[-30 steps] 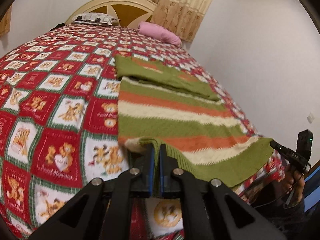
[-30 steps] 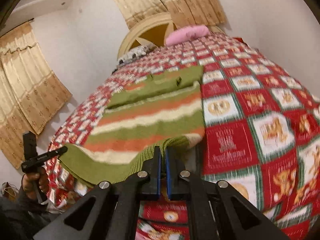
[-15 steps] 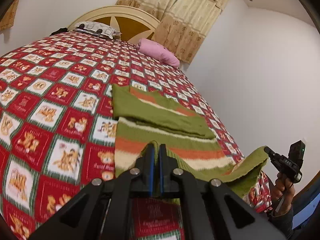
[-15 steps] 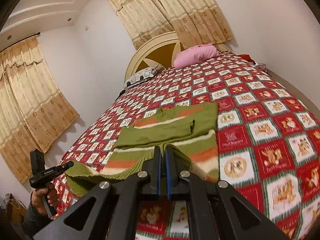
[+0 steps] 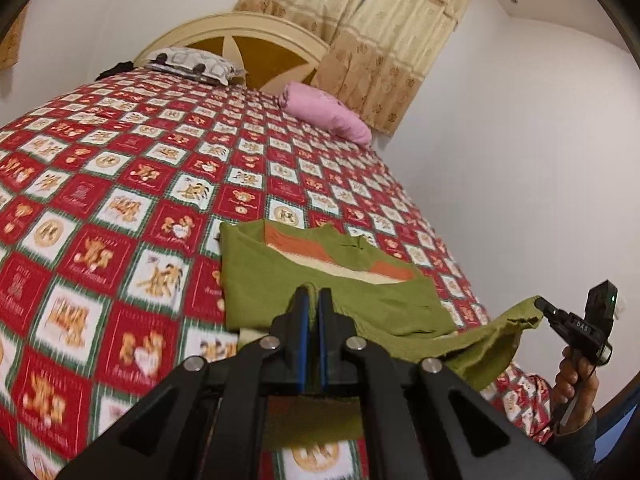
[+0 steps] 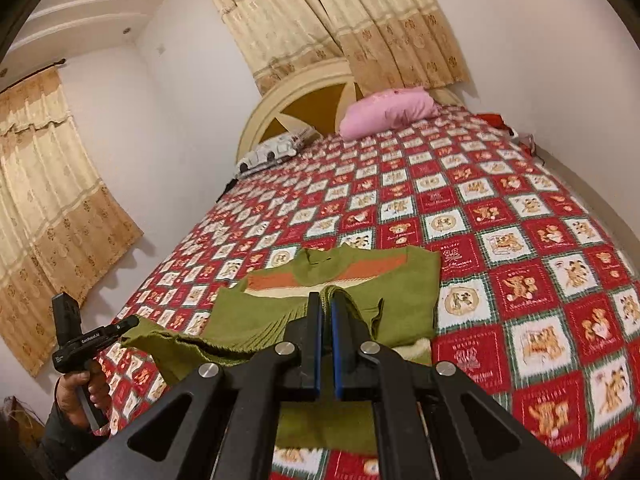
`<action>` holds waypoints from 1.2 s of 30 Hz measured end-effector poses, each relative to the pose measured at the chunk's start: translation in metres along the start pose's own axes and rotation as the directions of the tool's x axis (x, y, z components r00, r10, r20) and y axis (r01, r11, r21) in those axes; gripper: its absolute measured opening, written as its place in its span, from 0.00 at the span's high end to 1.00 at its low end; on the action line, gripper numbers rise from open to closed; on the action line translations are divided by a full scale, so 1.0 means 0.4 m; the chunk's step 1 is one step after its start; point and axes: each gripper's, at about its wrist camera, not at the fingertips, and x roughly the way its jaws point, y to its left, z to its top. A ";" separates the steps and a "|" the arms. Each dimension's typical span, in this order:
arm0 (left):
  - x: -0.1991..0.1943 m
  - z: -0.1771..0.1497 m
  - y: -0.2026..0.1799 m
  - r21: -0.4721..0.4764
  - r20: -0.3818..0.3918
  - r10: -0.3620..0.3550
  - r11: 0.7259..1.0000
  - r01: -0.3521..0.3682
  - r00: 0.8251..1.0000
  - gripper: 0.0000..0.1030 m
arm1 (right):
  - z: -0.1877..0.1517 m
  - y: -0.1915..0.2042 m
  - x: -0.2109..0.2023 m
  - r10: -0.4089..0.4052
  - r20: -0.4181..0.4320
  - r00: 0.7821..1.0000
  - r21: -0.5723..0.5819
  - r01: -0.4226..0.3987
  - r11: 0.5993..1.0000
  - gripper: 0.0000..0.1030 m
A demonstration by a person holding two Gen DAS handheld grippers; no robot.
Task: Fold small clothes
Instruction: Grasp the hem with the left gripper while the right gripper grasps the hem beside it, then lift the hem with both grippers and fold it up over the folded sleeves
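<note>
Clamping sweater (image 5: 280, 280) hem w/ both: left claw (image 5: 313, 300) | right claw (image 6: 325, 304) | bedspread (image 6: 520, 280) | handle label "GenRobot.AI"

Green striped sweater (image 5: 340, 292) lies half-folded, hem raised.

We see the sweater (image 5: 280, 268) lying on the bedspread (image 5: 120, 184) near the foot of the bed, its hem lifted off the cover. The left gripper (image 5: 313, 300) pinches one hem corner; the right gripper (image 6: 325, 304) pinches the other, the hem hanging between them above the garment's body. Behind it the cover runs to the headboard (image 6: 304, 100), where one pillow (image 6: 388, 114) lies to the right of another pillow (image 6: 272, 150) (both against the headboard). Curtains (image 6: 320, 20) hang behind the headboard.
</note>
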 end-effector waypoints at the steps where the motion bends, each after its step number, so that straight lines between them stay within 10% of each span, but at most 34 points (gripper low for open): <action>1: 0.026 0.008 0.002 0.008 -0.010 0.023 1.000 -0.023 1.000 0.96 | 0.008 -0.010 0.022 -0.009 -0.011 1.000 0.003 0.009 1.000 0.97; 15: 0.252 0.038 0.055 0.070 -0.118 0.209 0.977 -0.202 0.971 0.81 | 0.017 -0.218 0.411 -0.132 -0.215 0.968 0.113 0.159 0.981 0.92; 16: 0.233 0.041 0.064 0.060 -0.109 0.202 0.979 -0.196 0.973 0.75 | 0.020 -0.225 0.412 -0.126 -0.204 0.971 0.120 0.152 0.981 0.87; 18: 0.203 0.040 0.077 0.061 -0.079 0.226 0.973 -0.222 0.971 0.40 | 0.021 -0.229 0.396 -0.139 -0.169 0.976 0.114 0.160 0.981 0.46; 20: 0.178 0.034 0.083 0.075 -0.045 0.235 0.970 -0.232 0.971 0.35 | 0.014 -0.226 0.374 -0.123 -0.142 0.982 0.112 0.140 0.984 0.40; 32: 0.327 -0.023 -0.046 0.402 -0.137 0.251 0.898 -0.178 0.958 0.36 | -0.023 -0.175 0.389 -0.185 -0.228 0.956 -0.113 0.163 0.980 0.40; 34: 0.370 -0.025 -0.034 0.407 -0.165 0.290 0.891 -0.203 0.943 0.46 | -0.028 -0.166 0.411 -0.222 -0.246 0.944 -0.173 0.182 0.968 0.40; 36: 0.389 -0.028 -0.019 0.392 -0.201 0.285 0.900 -0.190 0.937 0.91 | -0.033 -0.164 0.438 -0.243 -0.274 0.931 -0.210 0.189 0.959 0.41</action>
